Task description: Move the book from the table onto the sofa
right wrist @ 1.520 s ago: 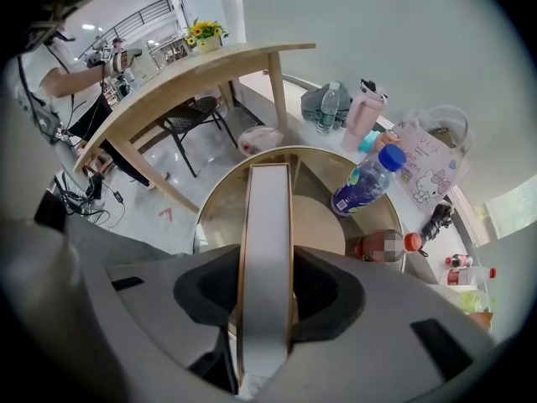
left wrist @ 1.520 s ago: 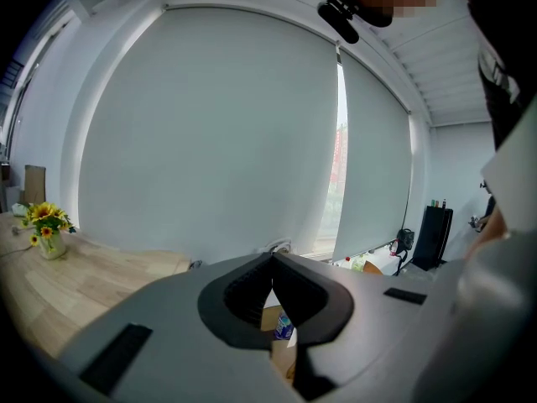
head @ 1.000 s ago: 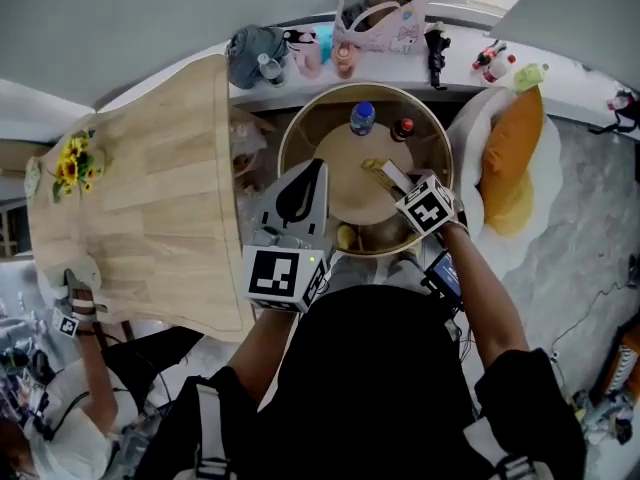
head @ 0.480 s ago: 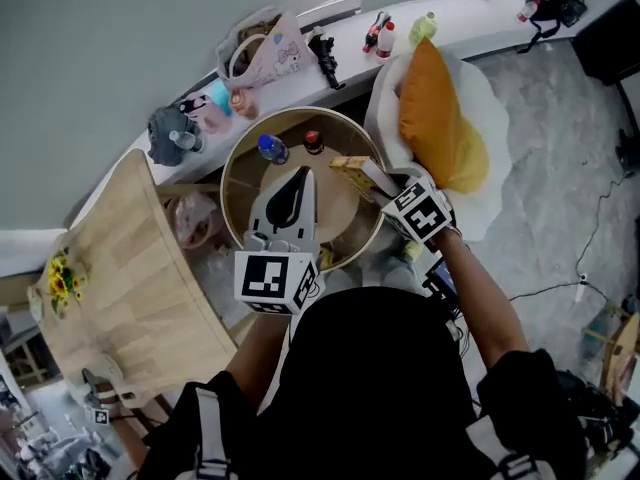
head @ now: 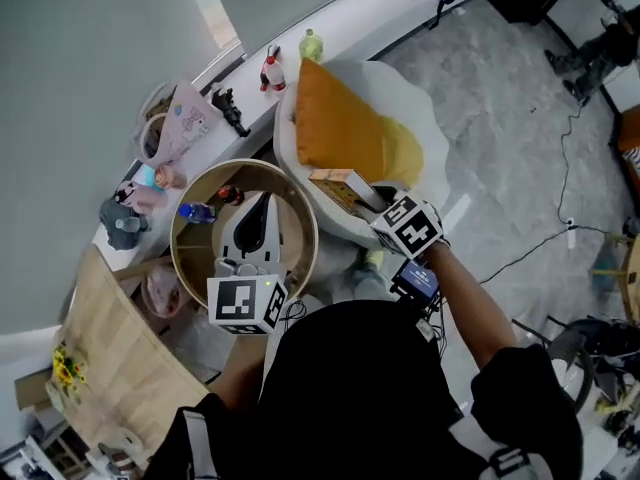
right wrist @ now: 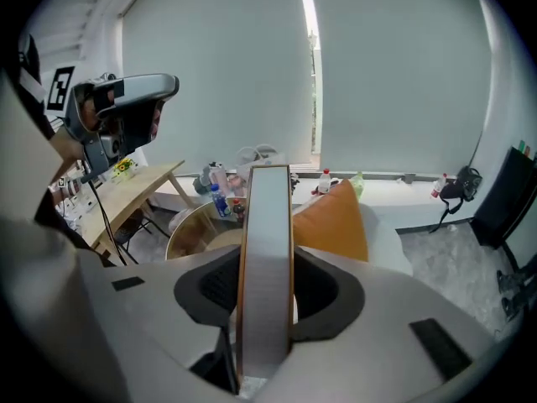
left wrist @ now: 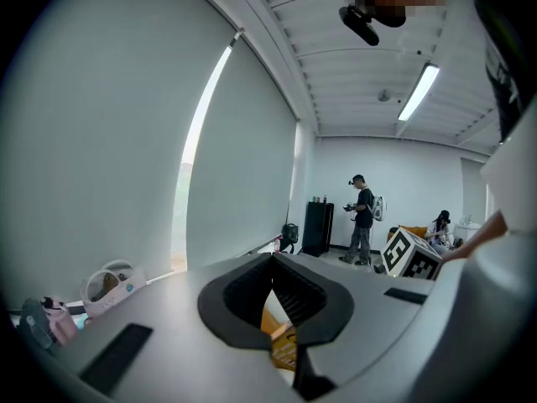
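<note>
The book (head: 343, 185), tan-edged with a pale cover, stands on edge between the jaws of my right gripper (head: 366, 197), which is shut on it. It hangs over the near edge of the white sofa (head: 431, 121), just in front of the orange cushion (head: 335, 126). In the right gripper view the book (right wrist: 266, 250) fills the gap between the pads, with the cushion (right wrist: 332, 222) behind it. My left gripper (head: 262, 201) hovers over the round table (head: 187, 265), jaws together and holding nothing. In its own view the left gripper (left wrist: 270, 265) shows only a thin slit.
A blue-capped bottle (head: 197, 211) and a dark bottle (head: 229, 195) stand on the round table. A window ledge (head: 250, 63) behind carries bags, bottles and toys. A wooden table (head: 110, 378) lies at the lower left. Other people (left wrist: 363, 217) stand across the room.
Both grippers have swung right, away from the wooden table. The book has travelled from above the round table to the sofa's edge by the orange cushion. The left gripper stays shut.
</note>
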Tool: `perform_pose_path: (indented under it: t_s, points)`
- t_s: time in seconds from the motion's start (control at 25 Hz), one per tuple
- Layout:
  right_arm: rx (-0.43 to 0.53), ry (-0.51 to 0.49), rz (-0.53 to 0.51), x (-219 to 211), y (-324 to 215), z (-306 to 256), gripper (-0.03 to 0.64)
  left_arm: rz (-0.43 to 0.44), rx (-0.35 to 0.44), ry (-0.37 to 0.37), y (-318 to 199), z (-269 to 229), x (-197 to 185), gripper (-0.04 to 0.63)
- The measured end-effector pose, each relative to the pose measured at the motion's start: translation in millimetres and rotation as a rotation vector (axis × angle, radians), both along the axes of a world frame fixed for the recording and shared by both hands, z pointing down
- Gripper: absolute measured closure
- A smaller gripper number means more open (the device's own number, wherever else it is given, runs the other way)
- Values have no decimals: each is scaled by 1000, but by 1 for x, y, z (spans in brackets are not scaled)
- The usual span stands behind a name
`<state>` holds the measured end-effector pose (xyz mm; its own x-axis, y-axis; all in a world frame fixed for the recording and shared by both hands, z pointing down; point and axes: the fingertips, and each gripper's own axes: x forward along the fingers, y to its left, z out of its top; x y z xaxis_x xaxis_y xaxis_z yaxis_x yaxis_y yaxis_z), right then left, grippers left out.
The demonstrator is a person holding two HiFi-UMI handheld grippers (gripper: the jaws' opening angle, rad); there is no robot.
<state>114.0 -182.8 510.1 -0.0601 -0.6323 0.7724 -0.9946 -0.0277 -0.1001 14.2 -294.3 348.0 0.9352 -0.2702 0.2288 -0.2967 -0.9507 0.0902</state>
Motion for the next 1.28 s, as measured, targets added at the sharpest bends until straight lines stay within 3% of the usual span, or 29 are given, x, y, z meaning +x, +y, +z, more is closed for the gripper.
perform_pose_path:
  t_s: [0.32, 0.68, 1.04, 1.28]
  points:
    - [48, 4, 202, 99, 94, -8, 468, 135, 31, -4, 70, 0, 100, 589]
    - [76, 7, 319, 169, 155, -14, 468, 203, 48, -16, 127, -4, 167, 589]
    - [51, -2, 462, 208, 173, 4, 468, 228, 28, -13, 126, -4, 193, 589]
    - [5, 9, 537, 234, 157, 21, 468, 257, -19, -3, 90, 7, 216, 589]
